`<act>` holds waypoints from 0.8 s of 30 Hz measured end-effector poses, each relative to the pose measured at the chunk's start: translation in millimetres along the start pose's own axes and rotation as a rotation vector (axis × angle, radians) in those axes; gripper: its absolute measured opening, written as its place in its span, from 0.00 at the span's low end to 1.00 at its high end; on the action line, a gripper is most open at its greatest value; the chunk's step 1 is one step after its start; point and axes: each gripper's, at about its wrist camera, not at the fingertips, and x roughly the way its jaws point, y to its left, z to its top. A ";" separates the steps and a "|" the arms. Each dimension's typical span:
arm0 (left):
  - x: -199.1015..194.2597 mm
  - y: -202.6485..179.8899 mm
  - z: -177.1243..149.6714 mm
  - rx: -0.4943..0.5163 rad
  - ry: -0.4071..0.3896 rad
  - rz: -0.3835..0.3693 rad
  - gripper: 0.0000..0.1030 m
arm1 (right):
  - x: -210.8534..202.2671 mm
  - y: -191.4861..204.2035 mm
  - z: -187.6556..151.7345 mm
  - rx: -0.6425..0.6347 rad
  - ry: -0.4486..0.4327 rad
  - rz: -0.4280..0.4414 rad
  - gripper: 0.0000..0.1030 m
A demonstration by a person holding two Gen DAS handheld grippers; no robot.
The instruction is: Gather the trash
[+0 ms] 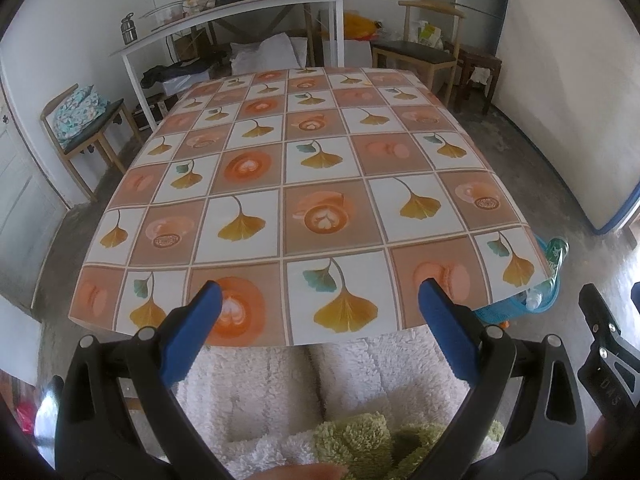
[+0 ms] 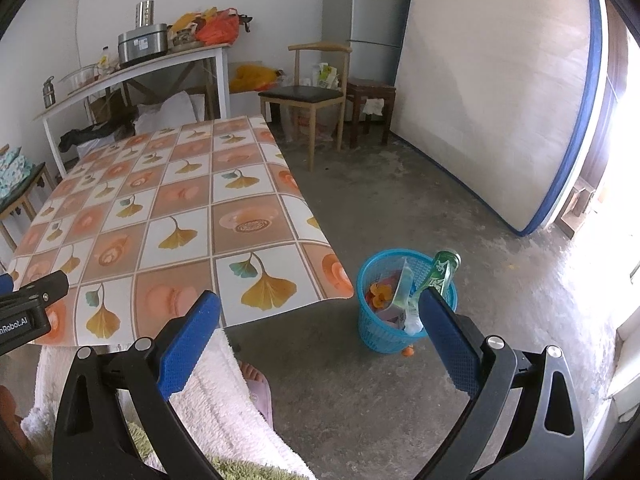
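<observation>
A blue plastic trash basket [image 2: 374, 324] stands on the concrete floor beside the table's near right corner. It holds a green bottle [image 2: 442, 268], wrappers and orange scraps; it also shows in the left wrist view [image 1: 500, 311], partly hidden by the table edge. My left gripper [image 1: 320, 294] is open and empty, held over the near edge of the table [image 1: 320, 152], which has a patterned cloth with nothing on it. My right gripper [image 2: 318, 304] is open and empty, held above the floor between the table corner and the basket.
A small orange scrap [image 2: 408, 352] lies on the floor by the basket. Wooden chairs [image 2: 312, 96] and a white side table [image 1: 240, 12] with pots stand behind. A mattress [image 2: 492, 92] leans on the right wall. The person's robe-covered lap [image 1: 320, 392] is below the grippers.
</observation>
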 end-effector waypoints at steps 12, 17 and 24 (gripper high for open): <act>-0.4 -0.6 0.0 -0.002 -0.001 0.001 0.92 | -0.4 -1.2 -0.1 -0.008 0.003 0.006 0.94; -0.4 -0.6 0.0 -0.001 0.000 0.000 0.92 | -0.7 -1.2 -0.2 -0.008 0.003 0.006 0.94; -0.8 -0.3 -0.1 -0.001 0.001 0.000 0.92 | -0.8 -1.1 -0.3 -0.008 0.004 0.007 0.94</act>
